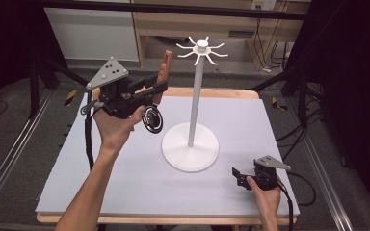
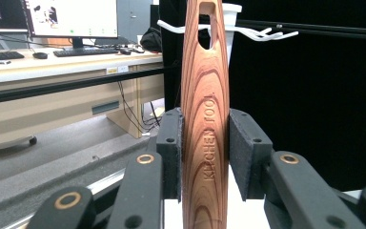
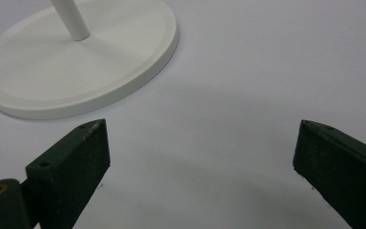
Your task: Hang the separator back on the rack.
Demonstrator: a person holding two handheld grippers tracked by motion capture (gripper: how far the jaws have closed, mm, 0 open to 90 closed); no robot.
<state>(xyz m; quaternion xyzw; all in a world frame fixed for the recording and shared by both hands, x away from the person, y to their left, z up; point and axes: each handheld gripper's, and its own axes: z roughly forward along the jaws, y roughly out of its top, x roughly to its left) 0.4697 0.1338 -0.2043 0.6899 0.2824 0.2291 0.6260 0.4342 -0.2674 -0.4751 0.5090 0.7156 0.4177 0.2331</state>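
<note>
High view: the left gripper [image 1: 155,90] is held up at about ten o'clock from the white hook stand [image 1: 191,144], its jaws clamped on a wooden utensil handle [image 1: 164,67] that points up toward twelve o'clock. The stand's hooked top [image 1: 202,50] is seen at one o'clock from the handle. The right gripper [image 1: 238,176] is held low over the grey table [image 1: 125,183] at five o'clock from the stand's base.

Left gripper view: the handle [image 2: 205,119], marked KITCHEN TOOL, is gripped upright between both pads [image 2: 171,143].

Right gripper view: the jaws are spread wide over bare table, nothing held; the stand's base [image 3: 124,57] is seen at eleven o'clock
</note>
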